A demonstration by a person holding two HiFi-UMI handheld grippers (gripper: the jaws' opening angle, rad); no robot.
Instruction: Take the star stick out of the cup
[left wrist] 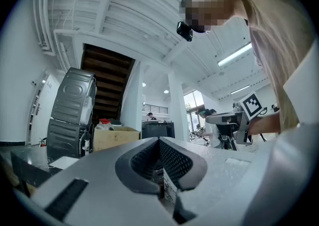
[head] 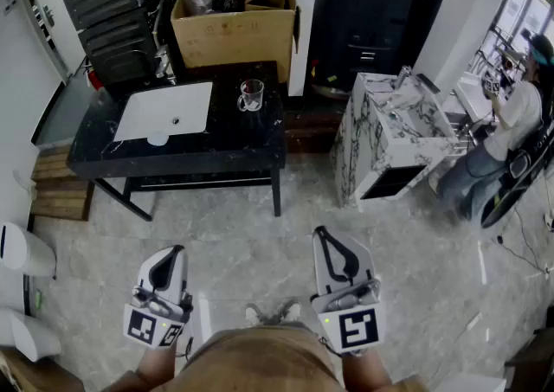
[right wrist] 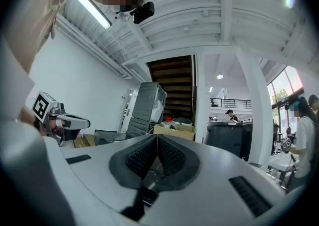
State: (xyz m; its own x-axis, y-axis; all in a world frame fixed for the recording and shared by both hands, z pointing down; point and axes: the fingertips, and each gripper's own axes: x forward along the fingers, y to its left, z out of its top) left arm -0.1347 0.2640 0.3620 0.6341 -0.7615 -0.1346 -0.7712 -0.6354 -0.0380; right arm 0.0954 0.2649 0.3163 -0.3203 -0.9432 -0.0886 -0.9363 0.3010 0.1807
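Two grippers idle: left gripper (head: pixel 177 252) and right gripper (head: pixel 321 233), jaws closed and empty, well apart from the cup (head: pixel 251 94) on the black desk (head: pixel 225 135). Star stick too small to make out. Step closer, open jaws, pinch above rim, lift straight.

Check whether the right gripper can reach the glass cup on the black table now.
Probably not yet: the right gripper, shut, is far back from the black table bearing the glass cup, with a stretch of floor between. Nothing blocks the approach.
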